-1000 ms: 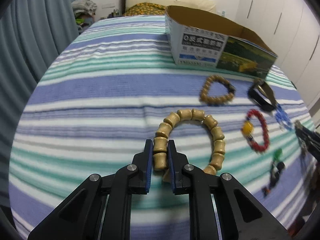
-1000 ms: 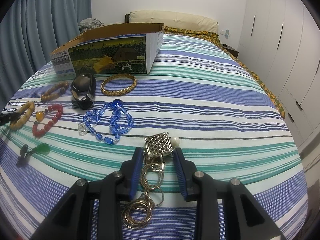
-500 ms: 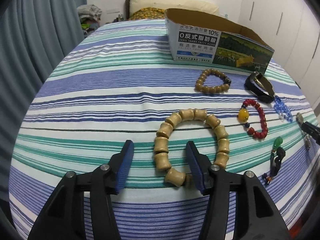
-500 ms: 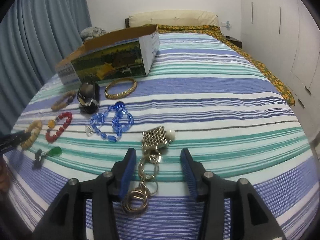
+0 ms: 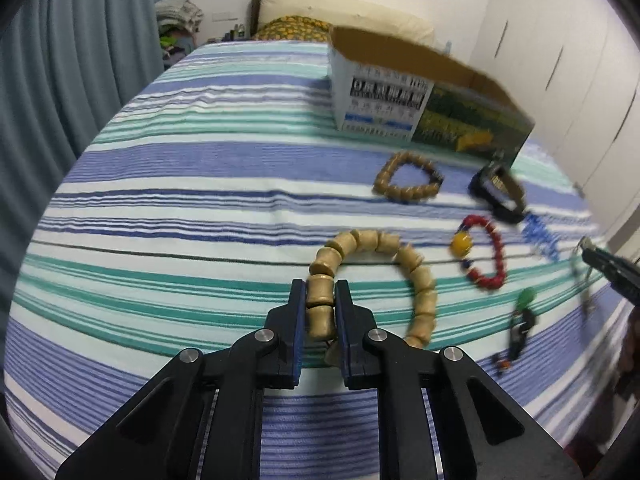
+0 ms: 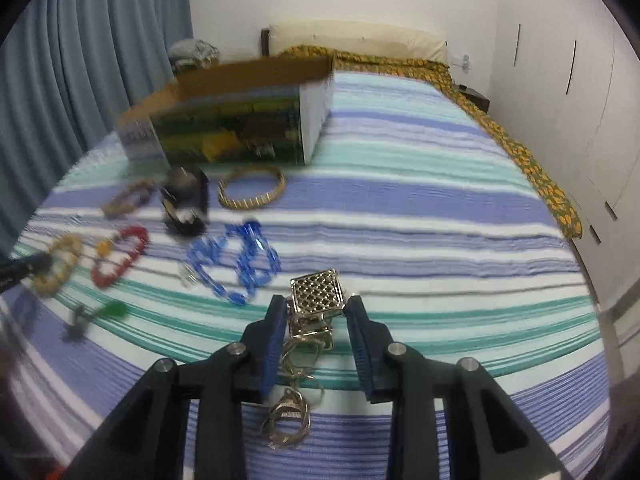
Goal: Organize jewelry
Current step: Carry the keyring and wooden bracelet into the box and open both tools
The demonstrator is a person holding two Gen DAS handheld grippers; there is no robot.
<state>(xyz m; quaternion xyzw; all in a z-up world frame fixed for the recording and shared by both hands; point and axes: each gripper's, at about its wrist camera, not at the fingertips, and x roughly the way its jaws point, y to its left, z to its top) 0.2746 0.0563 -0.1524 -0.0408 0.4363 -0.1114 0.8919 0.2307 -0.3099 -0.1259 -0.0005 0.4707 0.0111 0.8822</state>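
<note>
Left gripper (image 5: 320, 300) just closed onto wooden bead bracelet (image 5: 416, 276), right gripper (image 6: 316, 312) just closed on gold pendant (image 6: 317, 292)

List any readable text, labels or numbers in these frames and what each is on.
Cardboard box, white end panel: several lines of print, including one dark band, all too blurred to read.
Same box's long green side, seen from the right wrist: a picture only, no legible words.
Nothing else carries text.

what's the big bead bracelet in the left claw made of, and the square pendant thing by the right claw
Big bead bracelet: probably wood or bamboo, with matte tan, barrel-shaped beads and no gloss. Square pendant: looks like gold-toned metal, with a shiny lattice face and bright glints; plating or solid can't be told.
</note>
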